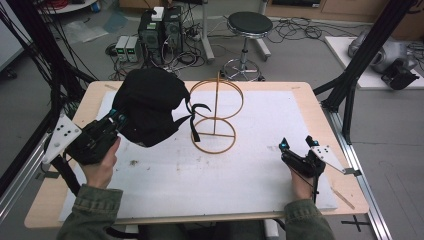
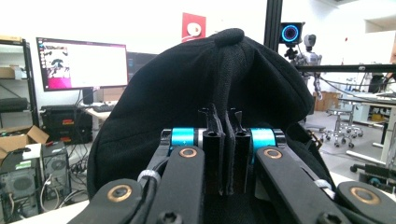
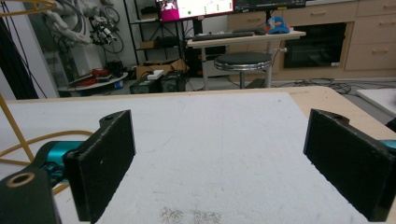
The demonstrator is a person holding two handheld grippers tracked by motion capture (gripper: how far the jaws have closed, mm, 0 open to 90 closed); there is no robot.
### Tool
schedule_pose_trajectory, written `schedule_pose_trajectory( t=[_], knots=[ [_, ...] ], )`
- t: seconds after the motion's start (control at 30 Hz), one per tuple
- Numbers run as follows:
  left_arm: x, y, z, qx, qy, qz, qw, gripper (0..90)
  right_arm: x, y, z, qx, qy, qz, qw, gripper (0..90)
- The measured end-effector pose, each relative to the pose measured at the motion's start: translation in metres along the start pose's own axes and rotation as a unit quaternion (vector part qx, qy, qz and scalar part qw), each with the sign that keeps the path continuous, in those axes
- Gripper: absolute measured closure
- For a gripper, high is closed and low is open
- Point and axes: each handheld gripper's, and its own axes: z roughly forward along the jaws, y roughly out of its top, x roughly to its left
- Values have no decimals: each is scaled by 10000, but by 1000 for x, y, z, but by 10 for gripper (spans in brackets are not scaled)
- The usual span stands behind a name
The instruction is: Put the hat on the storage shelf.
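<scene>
Hanging above the left part of the surface, a black cap is lifted clear of the white foam sheet, held up at its lower left edge by the left hand-held gripper. In the left gripper view the two black jaws stand pressed together on a fold of the cap's fabric, with the crown and its top button rising above them. The cap's black strap ends dangle on its right side, just in front of a yellow wire stand (two rings, one above the other, joined by an upright rod), which sits on the foam sheet near the middle of the surface. Whether the straps touch the stand cannot be told.

The left hand grips that tool from below, its olive sleeve coming in from the bottom edge.

Well apart, toward the right front of the sheet, the right hand-held gripper rests low over the foam with its jaws spread wide and nothing between them; the right gripper view shows bare white foam in the gap. The right hand holds it from behind.

Beyond the surface are a round black stool, computer towers and loose cables on the floor.
</scene>
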Motion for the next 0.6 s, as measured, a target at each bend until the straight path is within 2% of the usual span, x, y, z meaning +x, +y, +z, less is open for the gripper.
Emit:
schedule_pose_trajectory(
  t=[0.33, 0.6],
  knots=[
    [-7, 5, 37, -112, -327, -180, 9992, 875, 0, 0, 0, -30, -16, -49, 10000, 83],
    [-7, 2, 66, -58, -428, -200, 9989, 875, 0, 0, 0, -28, -9, 19, 10000, 83]
  ],
)
